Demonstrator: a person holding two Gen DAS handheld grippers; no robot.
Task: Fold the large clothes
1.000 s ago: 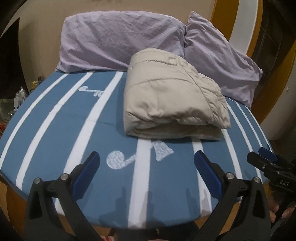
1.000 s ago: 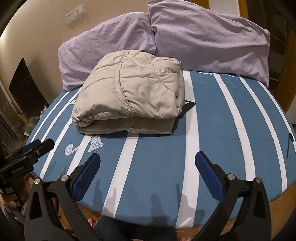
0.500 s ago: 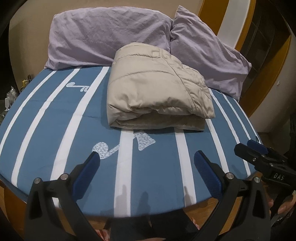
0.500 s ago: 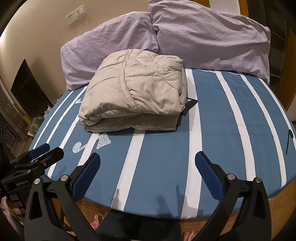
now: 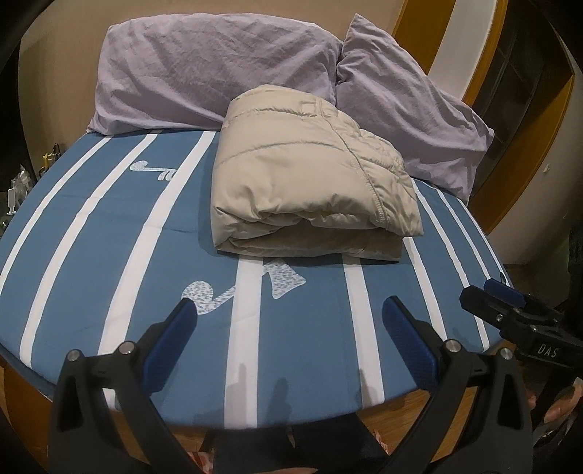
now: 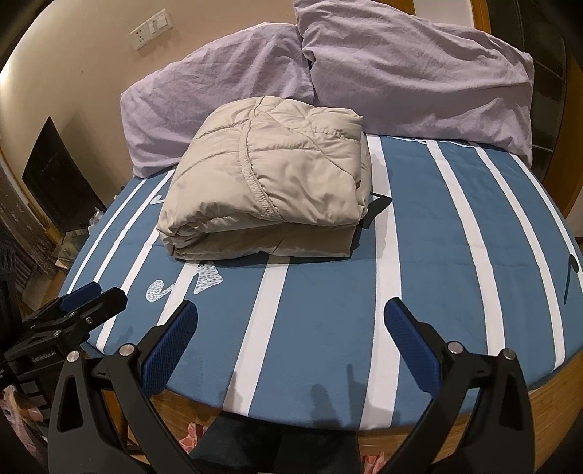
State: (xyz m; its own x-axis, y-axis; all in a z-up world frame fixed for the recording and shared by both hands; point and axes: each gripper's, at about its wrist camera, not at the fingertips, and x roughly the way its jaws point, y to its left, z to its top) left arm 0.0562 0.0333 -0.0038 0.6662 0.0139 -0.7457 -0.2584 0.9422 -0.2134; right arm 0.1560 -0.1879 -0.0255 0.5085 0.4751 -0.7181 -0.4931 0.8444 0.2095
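While both grippers (image 5: 288,321) (image 6: 291,321) gape empty, folded jacket (image 5: 309,182) touches lilac pillows (image 5: 218,69)

Right wrist view. Right tongs (image 6: 290,313) spread wide, nothing between the blue pads (image 6: 171,346); they hover over the near edge of the bed (image 6: 328,310), clear of the fabric. Bed sheet is blue with white stripes and pale music-note prints (image 6: 182,284). Folded beige quilted garment (image 6: 266,182) lies on the sheet toward the far left, layers stacked, stitched seam curving across the top. A dark strap (image 6: 379,204) pokes out at its right side. Two wrinkled lilac pillows (image 6: 400,65) lean against the wall behind it; the garment's far edge is just beside them. Left tongs (image 6: 93,293) enter at lower left, tips over the bed's edge, apart from the garment. Wall socket plate (image 6: 151,29) upper left.
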